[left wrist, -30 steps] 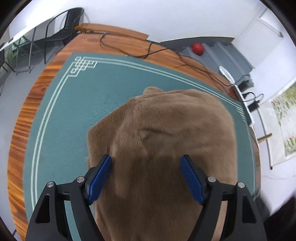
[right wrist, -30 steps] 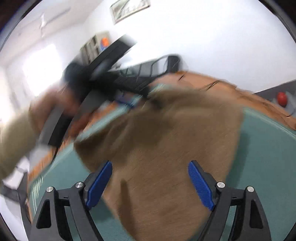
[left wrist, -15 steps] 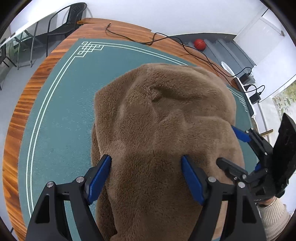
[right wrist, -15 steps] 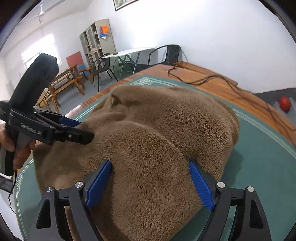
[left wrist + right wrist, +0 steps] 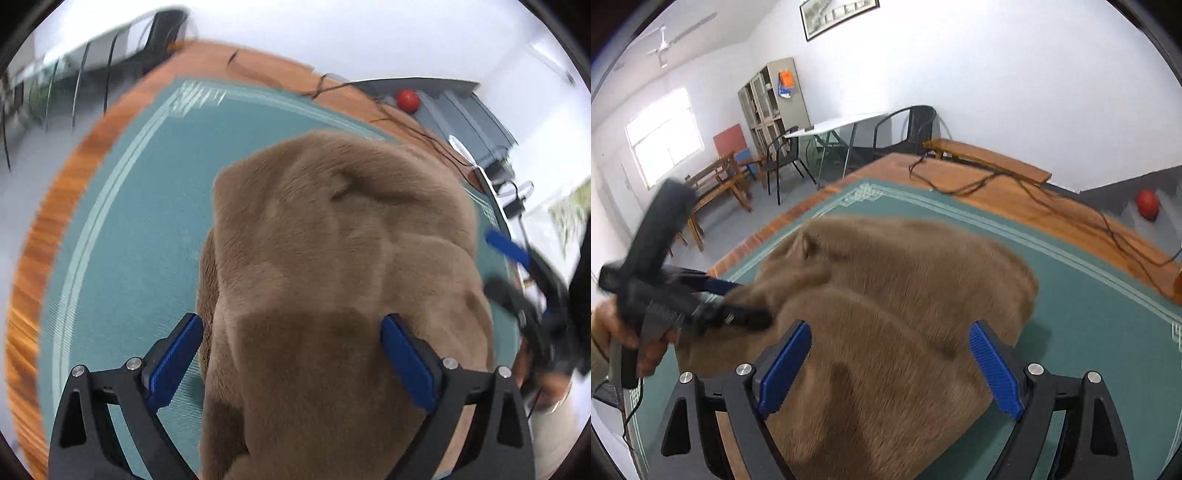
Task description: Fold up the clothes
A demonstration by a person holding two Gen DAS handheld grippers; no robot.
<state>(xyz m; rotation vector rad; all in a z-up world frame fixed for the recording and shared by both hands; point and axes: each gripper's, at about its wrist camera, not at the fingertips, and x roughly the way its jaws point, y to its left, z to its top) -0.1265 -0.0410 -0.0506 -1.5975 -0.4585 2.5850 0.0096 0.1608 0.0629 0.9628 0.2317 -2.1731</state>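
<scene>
The left claw (image 5: 291,354) is spread wide, its blue pads (image 5: 173,363) standing either side of the brown fleece garment (image 5: 340,258) without pinching it; the fleece bulges up between and beyond the pads. To the outer left of this claw lies bare green mat (image 5: 122,229) with its pale border, and past that the worktop (image 5: 44,229) edge in orange wood.

Further right, the garment sits heaped in a thick folded mound ahead of both claws, lying on the mat. A red ball (image 5: 1148,205) rests far beyond it, toward the right.

The right claw (image 5: 890,365) is likewise spread, with nothing gripped; fleece fills the gap between its pads (image 5: 993,373), and whether it touches them is hard to tell.

The risk, as I judge it: the pile is plush and springy, so with neither claw holding it the top layer could slump or unroll. Closing on such thick pile may also catch only the upper layer, dragging the fold askew.

Compared with half a second ago, both views are smeared with motion. The left claw has drawn back slightly, showing more mat beyond the garment, and the right claw in the left view has shifted outward from the fleece's edge.
</scene>
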